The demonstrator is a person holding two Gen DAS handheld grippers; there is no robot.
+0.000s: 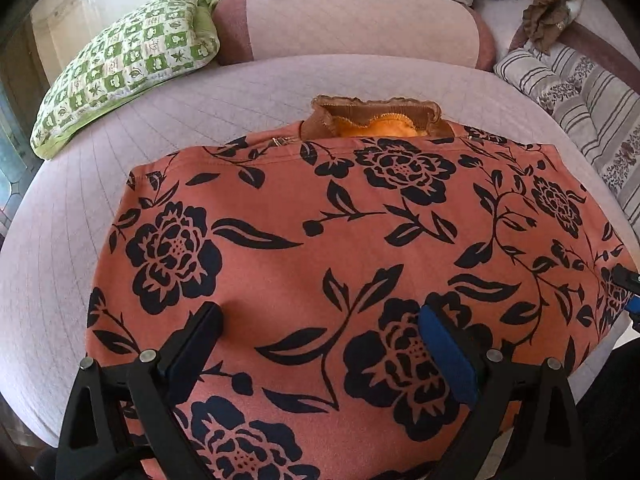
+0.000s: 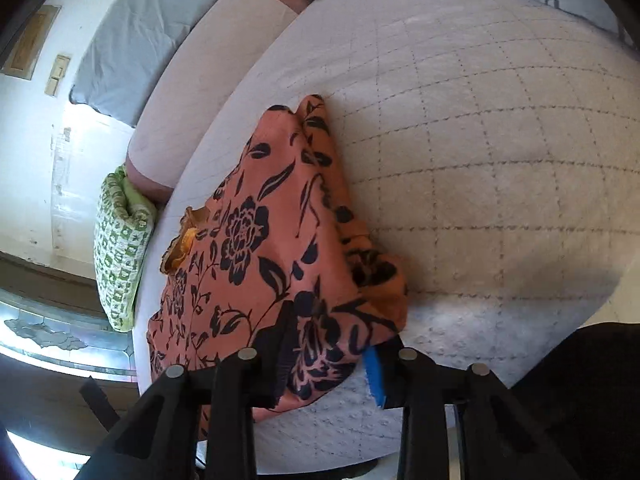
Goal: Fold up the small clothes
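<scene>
Looking at the floral garment [image 1: 320,240] first, we find it spread across the quilted pink cushion [image 1: 160,112], its rust cloth mostly flat in the left wrist view, with a brown-and-orange piece [image 1: 376,120] poking out from under its far edge. We judge that at most a first fold is in; the near right corner is bunched and layered in the right wrist view, so the cloth is not yet a neat packet and more folds remain.

Our left gripper [image 1: 320,320] hovers low over the near part of the garment with its fingers [image 1: 200,332] spread wide, holding nothing. Our right gripper [image 2: 332,360] sits at the bunched corner, cloth lying between its parted fingers; we cannot tell whether they have any bite on it, but they do not look pressed together.

Farther out, a green checked pillow [image 1: 132,64] lies at the cushion's left end and a striped cushion [image 1: 580,112] at the right. A loose brown heap [image 1: 552,12] beyond may be another small piece waiting.
</scene>
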